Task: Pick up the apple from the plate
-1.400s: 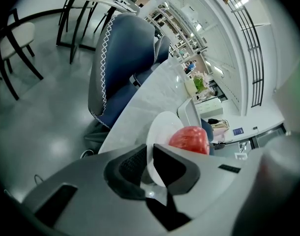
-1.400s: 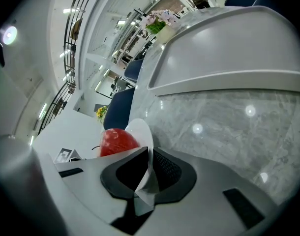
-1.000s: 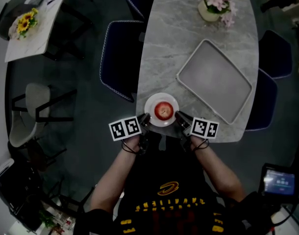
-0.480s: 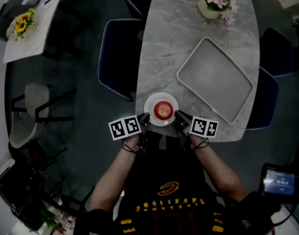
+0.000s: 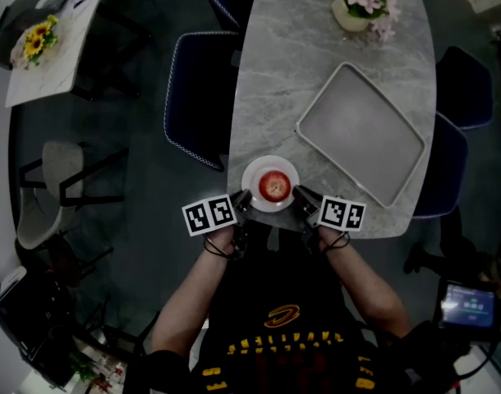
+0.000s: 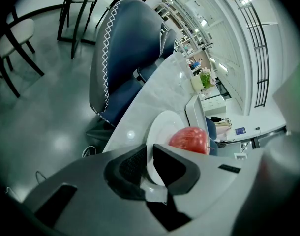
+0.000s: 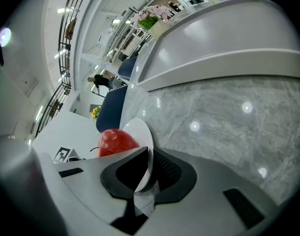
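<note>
A red apple (image 5: 273,185) lies on a small white plate (image 5: 254,173) at the near edge of the marble table (image 5: 316,64). My left gripper (image 5: 244,199) is at the plate's left rim and my right gripper (image 5: 301,195) at its right rim. In the left gripper view the plate's (image 6: 162,127) rim runs into the narrow gap of the left gripper (image 6: 150,154), with the apple (image 6: 189,139) just beyond. In the right gripper view the plate's (image 7: 140,132) rim likewise sits pinched in the right gripper (image 7: 149,154), the apple (image 7: 115,141) to its left.
A large grey tray (image 5: 359,134) lies on the table beyond the plate, to the right. A pot of pink flowers (image 5: 361,6) stands at the far end. Blue chairs (image 5: 197,97) (image 5: 448,171) flank the table. A person's legs (image 5: 435,253) stand at the lower right.
Both grippers, the plate and the apple are where they were. A person's legs have come into view at the lower right of the head view.
</note>
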